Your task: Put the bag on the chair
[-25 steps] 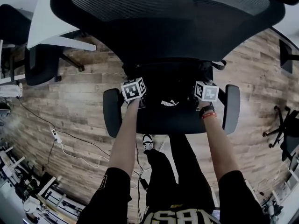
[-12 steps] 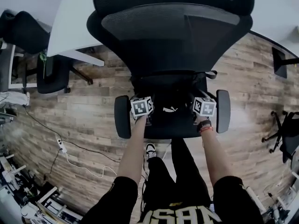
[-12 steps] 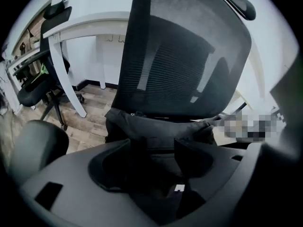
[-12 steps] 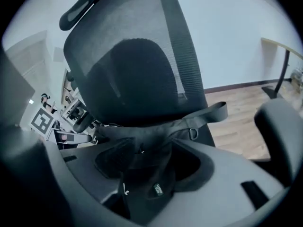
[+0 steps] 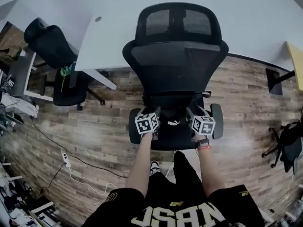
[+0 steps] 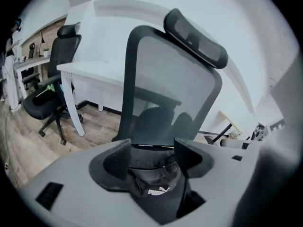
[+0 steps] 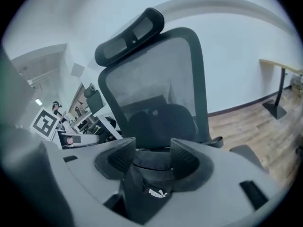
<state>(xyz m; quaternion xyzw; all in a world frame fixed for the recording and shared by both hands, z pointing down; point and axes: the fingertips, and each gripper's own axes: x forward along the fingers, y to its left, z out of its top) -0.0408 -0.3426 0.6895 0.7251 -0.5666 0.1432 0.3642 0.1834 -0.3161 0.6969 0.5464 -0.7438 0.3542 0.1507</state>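
Observation:
A black bag (image 5: 173, 123) with a white logo lies on the seat of a black mesh-back office chair (image 5: 175, 65). My left gripper (image 5: 155, 113) hovers at the bag's left side and my right gripper (image 5: 190, 113) at its right side, both over the seat. In the left gripper view the jaws of the left gripper (image 6: 151, 151) stand apart, with the bag (image 6: 152, 186) lying beyond them, not pressed. The right gripper (image 7: 152, 151) stands open in the same way over the bag (image 7: 150, 186). The chair's backrest (image 7: 151, 74) rises just behind.
The chair's armrests (image 5: 134, 131) (image 5: 217, 121) flank both grippers. A white desk (image 5: 109, 46) stands behind the chair, with another black chair (image 5: 52, 41) at far left. Cables and a power strip (image 5: 66, 160) lie on the wood floor. A chair base (image 5: 284, 145) sits at right.
The view has risen and pulled back, so the chair looks smaller and its headrest shows. Both grippers stay at the bag's sides, now nearer the seat's front.

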